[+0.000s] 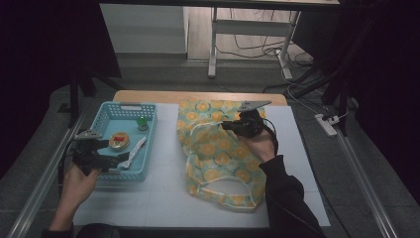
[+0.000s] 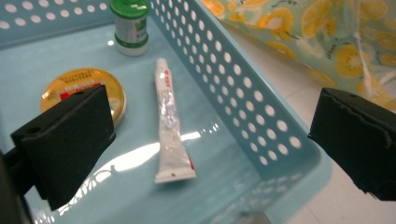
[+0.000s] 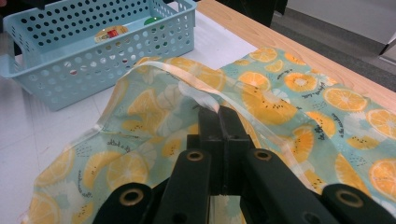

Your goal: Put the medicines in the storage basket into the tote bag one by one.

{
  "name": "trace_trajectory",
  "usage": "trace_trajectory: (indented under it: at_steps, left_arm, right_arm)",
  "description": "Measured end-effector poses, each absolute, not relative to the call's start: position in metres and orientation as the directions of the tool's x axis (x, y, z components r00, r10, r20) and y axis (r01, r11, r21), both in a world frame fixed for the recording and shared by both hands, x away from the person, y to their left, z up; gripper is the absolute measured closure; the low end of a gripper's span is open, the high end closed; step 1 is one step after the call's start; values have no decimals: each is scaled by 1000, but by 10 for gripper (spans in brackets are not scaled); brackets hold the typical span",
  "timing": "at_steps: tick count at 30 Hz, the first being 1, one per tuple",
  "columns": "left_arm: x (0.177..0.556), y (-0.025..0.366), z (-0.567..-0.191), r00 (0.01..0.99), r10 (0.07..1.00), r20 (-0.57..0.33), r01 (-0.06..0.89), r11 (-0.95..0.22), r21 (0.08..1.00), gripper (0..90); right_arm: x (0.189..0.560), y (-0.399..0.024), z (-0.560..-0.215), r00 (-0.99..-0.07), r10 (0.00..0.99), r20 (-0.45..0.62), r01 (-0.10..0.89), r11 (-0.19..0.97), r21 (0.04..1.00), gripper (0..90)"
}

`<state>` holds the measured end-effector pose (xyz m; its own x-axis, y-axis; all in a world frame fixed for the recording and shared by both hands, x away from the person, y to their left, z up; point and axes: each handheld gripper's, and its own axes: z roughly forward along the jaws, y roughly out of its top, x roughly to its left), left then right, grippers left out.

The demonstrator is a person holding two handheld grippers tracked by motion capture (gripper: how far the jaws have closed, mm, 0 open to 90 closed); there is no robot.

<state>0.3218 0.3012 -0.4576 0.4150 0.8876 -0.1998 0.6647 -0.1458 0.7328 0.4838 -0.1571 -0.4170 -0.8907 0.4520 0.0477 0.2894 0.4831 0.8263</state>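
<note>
Basket [image 1: 107, 120] of pale blue perforated plastic sits at the left of the white table mat [image 1: 168, 193], long side running away from the person, so its open top faces the left hand. Left gripper [image 1: 118, 159] hangs over the near right corner of the basket, jaws wide apart and gripping nothing; in the left gripper view one pad is over the basket floor and the other outside the wall, so it straddles the rim rather than any item. Between them, further in, lies the white tube [image 2: 169, 122], flat, cap end away (likely the next pick, judging by how the jaws frame it). Round gold-lidded tin [image 2: 84, 88] lies just left of the tube, partly behind the left pad, and a small green-capped jar [image 2: 130, 25] stands upright at the far end.

Orange-slice print bag [image 1: 218, 158] lies crumpled mid-mat, well apart from the basket, mouth toward the person. Right gripper [image 1: 229, 125] is clamped shut on the bag's pale rim [image 3: 196, 86] at the far edge, lifting it slightly, probably to hold the mouth open for loading. Right hand [image 1: 260, 144] rests over the fabric.
</note>
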Motion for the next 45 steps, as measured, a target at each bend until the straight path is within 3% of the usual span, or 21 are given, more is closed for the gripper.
trace_trajectory:
  at_steps: [18, 32, 45]
  left_arm:
    - [375, 313, -464, 351, 926, -137, 731, -180, 658, 2]
    - [412, 325, -484, 325, 935, -143, 788, -184, 588, 0]
    - [437, 322, -506, 313, 947, -73, 833, -236, 501, 0]
  right_arm:
    - [483, -155, -418, -893, 447, 47, 287, 487, 825, 900]
    - [483, -156, -418, -894, 446, 48, 286, 485, 826, 900]
    - [483, -156, -418, -897, 439, 47, 282, 488, 826, 900]
